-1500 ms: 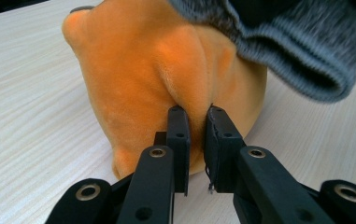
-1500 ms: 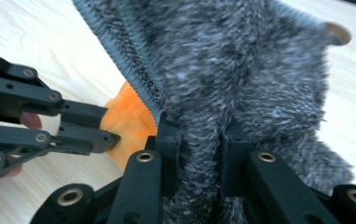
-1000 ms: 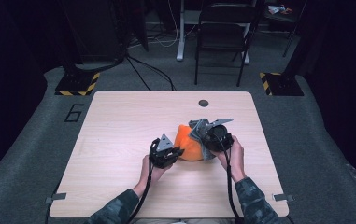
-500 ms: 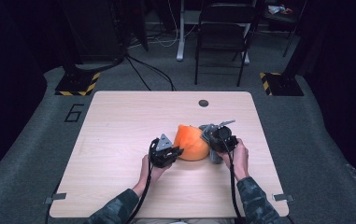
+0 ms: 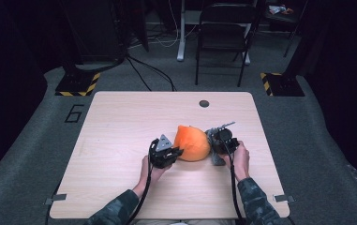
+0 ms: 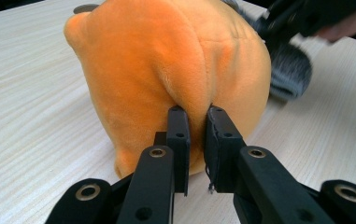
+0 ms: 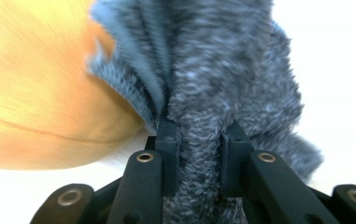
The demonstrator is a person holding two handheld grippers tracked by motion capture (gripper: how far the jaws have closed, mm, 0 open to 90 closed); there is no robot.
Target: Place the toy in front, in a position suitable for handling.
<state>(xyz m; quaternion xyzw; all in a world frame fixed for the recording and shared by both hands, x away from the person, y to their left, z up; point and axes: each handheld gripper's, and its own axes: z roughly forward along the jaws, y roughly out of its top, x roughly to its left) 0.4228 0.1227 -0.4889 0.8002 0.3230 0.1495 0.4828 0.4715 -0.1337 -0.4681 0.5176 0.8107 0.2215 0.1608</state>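
An orange plush toy [image 5: 191, 142] sits on the wooden table [image 5: 120, 126], between my two grippers. My left gripper [image 5: 173, 152] is at its left side; in the left gripper view the jaws [image 6: 196, 114] pinch a fold of the orange plush toy [image 6: 166, 60] low on its flank. My right gripper [image 5: 215, 141] is at the toy's right side. In the right gripper view it [image 7: 198, 128] is shut on a grey fuzzy fabric piece [image 7: 222, 65] that lies against the orange plush [image 7: 35, 93]. The same grey fuzzy piece [image 6: 288, 70] shows behind the toy in the left gripper view.
A round dark grommet [image 5: 204, 103] sits near the table's far edge. A folding chair [image 5: 223, 28] and two yellow-black striped floor bases [image 5: 78, 84] stand beyond the table. Bare tabletop lies to the left of the toy and along the near edge.
My right gripper has come down toward the table with the grey fuzzy piece, which now lies lower beside the toy. The left gripper has kept still.
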